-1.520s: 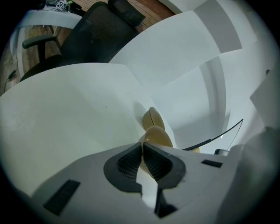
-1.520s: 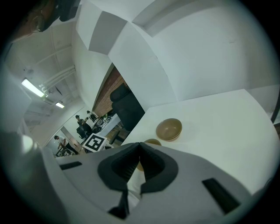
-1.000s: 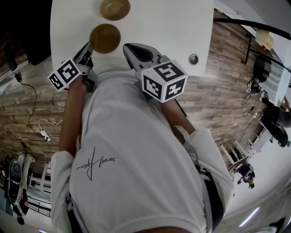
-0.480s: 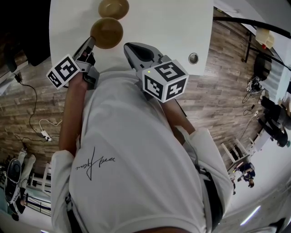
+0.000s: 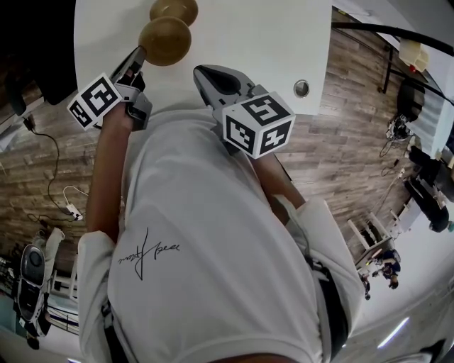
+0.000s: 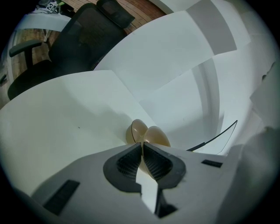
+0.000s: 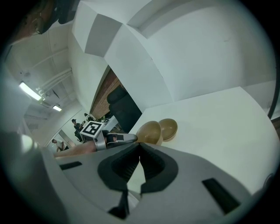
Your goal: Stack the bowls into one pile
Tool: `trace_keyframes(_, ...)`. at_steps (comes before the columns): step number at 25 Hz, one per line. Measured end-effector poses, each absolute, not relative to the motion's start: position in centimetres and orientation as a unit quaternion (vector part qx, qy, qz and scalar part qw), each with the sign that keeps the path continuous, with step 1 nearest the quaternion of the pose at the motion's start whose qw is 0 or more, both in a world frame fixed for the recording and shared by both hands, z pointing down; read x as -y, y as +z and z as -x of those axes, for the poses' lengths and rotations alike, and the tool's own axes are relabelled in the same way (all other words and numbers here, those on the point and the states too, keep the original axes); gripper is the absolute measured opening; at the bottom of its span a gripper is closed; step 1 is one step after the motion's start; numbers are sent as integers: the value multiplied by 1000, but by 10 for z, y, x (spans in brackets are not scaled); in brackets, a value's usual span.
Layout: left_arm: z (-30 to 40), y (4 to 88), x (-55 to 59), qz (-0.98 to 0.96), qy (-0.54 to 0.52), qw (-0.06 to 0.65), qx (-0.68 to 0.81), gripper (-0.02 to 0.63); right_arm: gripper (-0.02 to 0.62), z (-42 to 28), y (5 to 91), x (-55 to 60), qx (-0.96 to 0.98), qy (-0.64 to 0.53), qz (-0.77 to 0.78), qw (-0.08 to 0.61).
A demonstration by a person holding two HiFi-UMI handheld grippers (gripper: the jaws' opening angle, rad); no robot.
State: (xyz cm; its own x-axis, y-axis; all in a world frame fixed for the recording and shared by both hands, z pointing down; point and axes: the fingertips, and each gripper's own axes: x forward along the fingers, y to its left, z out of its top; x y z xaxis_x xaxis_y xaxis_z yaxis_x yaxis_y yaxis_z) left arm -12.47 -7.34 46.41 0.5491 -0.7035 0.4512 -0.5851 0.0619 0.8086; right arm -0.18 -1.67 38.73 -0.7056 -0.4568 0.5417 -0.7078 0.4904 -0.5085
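Note:
Two brown bowls are on the white table point(image 5: 269, 35). The near bowl point(image 5: 164, 40) is tipped up with its underside showing, and my left gripper point(image 5: 136, 57) is shut on its rim. It leans against the far bowl point(image 5: 174, 8), which lies at the top edge of the head view. In the left gripper view the pads pinch the near bowl point(image 6: 156, 136), and the far bowl point(image 6: 134, 131) is just behind it. My right gripper point(image 5: 204, 74) hovers over the table's near edge, shut on nothing. The right gripper view shows both bowls point(image 7: 148, 132) point(image 7: 169, 128) and the left gripper point(image 7: 131, 138).
A round metal grommet point(image 5: 301, 89) is set in the table near its front edge, right of my right gripper. A black office chair point(image 6: 83, 39) stands beyond the table's far side. A thin black cable point(image 6: 214, 135) runs across the table at the right.
My left gripper has moved forward and a little left, carrying the near bowl toward the far bowl and tipping it bottom-up. The right gripper has stayed in place.

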Motion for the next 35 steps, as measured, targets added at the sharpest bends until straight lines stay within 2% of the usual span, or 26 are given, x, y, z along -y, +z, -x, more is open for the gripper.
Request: trace_keyframes(35, 113, 484, 139, -676, -41, 577, 457, 23, 11, -23, 398, 24, 815, 413, -382, 141)
